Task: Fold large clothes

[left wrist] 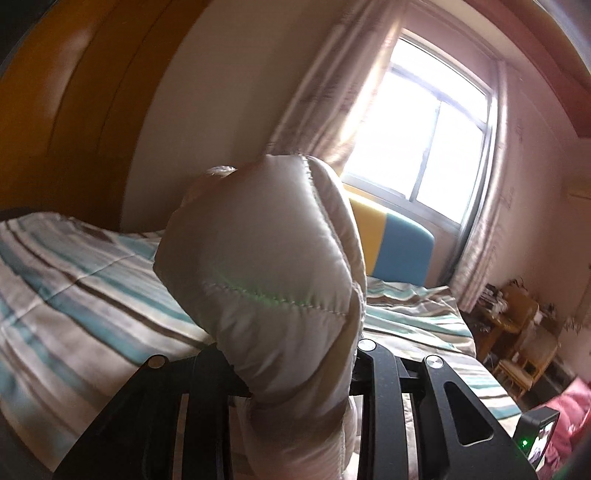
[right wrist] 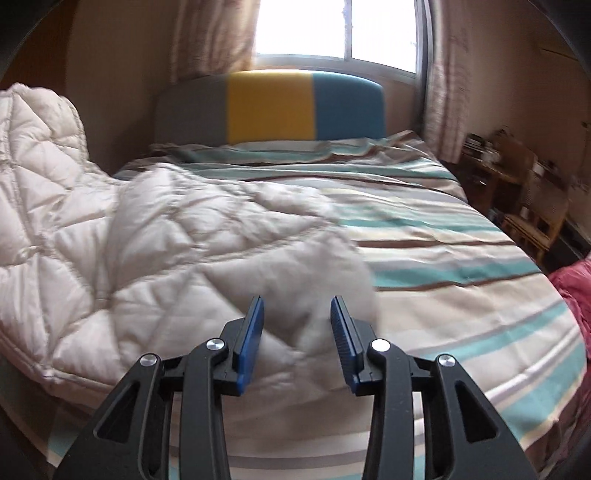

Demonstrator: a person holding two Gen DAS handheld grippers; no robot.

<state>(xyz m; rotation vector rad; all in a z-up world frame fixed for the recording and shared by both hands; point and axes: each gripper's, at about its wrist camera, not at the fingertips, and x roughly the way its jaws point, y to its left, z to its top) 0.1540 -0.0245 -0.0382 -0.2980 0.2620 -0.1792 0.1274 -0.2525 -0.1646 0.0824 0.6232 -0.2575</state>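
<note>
The left hand-held gripper (left wrist: pixel 295 354) is clamped on a bunched fold of a cream quilted down jacket (left wrist: pixel 266 251), the padded fabric bulging up out of the jaws and hiding the pads, raised above the bed (left wrist: pixel 74 280). In the right wrist view the rest of the down jacket (right wrist: pixel 155 251) lies spread over the left half of the bed's striped duvet (right wrist: pixel 443 258), one part lifted at the far left edge of the picture. The right hand-held gripper (right wrist: pixel 297 328) stands with its blue pads (right wrist: pixel 253 325) apart; a blurred fold of the jacket shows between them, and neither pad presses on it. Beyond the bed stand a grey, yellow and blue headboard (right wrist: pixel 273 107), a bright window (right wrist: pixel 332 29) with curtains (right wrist: pixel 214 37), and wooden chairs (right wrist: pixel 532 214) at the right.
</note>
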